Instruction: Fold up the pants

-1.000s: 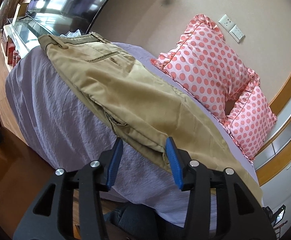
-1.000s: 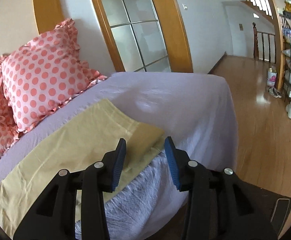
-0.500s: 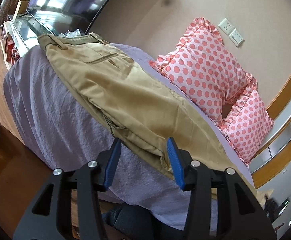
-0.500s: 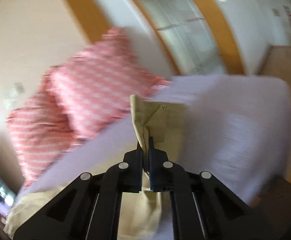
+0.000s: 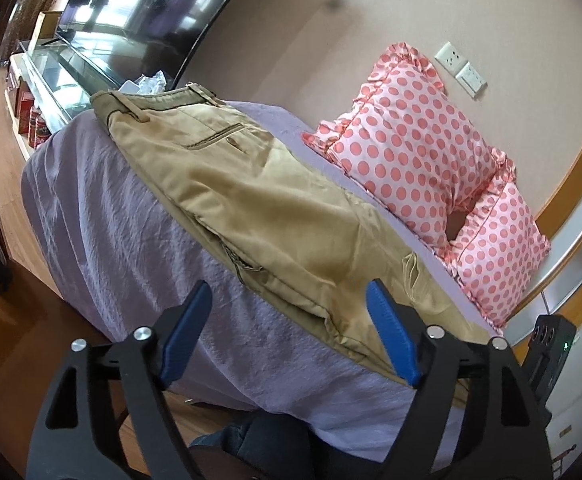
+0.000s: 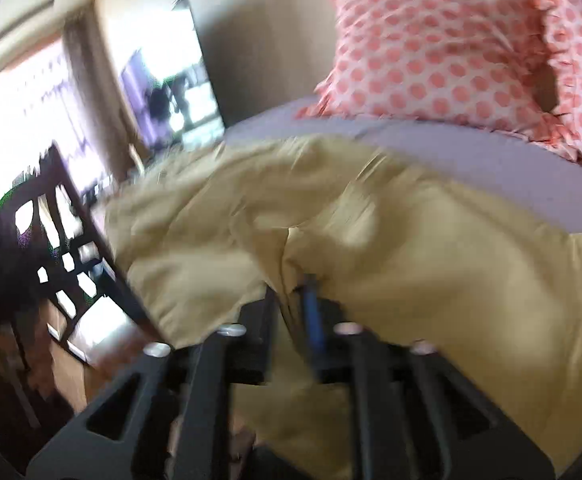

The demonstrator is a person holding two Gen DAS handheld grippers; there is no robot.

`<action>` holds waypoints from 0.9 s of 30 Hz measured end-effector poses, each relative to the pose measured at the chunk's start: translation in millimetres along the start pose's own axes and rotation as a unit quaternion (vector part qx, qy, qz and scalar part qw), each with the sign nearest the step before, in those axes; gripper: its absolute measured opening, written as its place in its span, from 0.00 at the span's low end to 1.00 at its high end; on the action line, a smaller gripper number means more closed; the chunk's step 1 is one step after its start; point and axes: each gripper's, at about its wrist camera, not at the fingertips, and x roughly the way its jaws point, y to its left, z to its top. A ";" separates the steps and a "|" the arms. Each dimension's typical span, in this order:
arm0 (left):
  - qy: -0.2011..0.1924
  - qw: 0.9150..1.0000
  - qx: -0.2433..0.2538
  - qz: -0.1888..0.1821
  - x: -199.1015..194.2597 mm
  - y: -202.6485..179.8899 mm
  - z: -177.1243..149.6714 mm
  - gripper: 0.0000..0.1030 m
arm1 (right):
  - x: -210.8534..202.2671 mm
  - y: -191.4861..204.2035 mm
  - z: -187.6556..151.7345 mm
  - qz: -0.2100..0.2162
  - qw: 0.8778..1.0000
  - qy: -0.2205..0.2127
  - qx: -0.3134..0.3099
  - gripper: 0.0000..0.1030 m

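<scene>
Matt khaki cloth pants (image 5: pixel 251 208), crinkled bedsheet (image 5: pixel 103 216)

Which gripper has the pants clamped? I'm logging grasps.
The right gripper: its jaws are shut on a bunch of the khaki pants. The left gripper hangs open before the pants' edge, gripping nothing.

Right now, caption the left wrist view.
Open left gripper hovers at the khaki pants on the bed.

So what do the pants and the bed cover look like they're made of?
Pants: probably cotton twill, matte khaki, with crisp stitched seams and a welt pocket. Bed cover: likely a thin crinkled woven fabric, perhaps seersucker, matte lilac, puckered all over.
</scene>
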 end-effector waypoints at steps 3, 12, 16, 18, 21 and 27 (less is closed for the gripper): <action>0.009 1.000 0.008 -0.015 5.1 1.5 2.5 0.80 | -19.0 -1.3 -6.1 0.017 0.999 -0.035 0.015 0.73; 0.043 0.999 0.001 -0.017 39.6 -2.0 9.1 0.79 | -45.8 -36.4 -12.0 0.013 0.993 -0.066 0.094 0.77; 0.051 0.998 -0.029 -0.002 48.8 0.4 19.1 0.82 | -42.2 -38.7 -13.4 0.014 0.993 -0.060 0.099 0.77; 0.042 0.998 -0.036 0.003 44.6 3.1 24.8 0.80 | -42.0 -37.8 -14.0 0.014 0.993 -0.060 0.096 0.77; 0.013 0.999 -0.034 0.011 34.7 6.5 39.0 0.78 | -40.8 -38.7 -14.7 0.014 0.993 -0.058 0.100 0.79; -0.002 0.996 -0.087 0.025 42.6 39.5 74.8 0.71 | -38.1 -42.2 -20.5 0.019 0.992 -0.053 0.113 0.79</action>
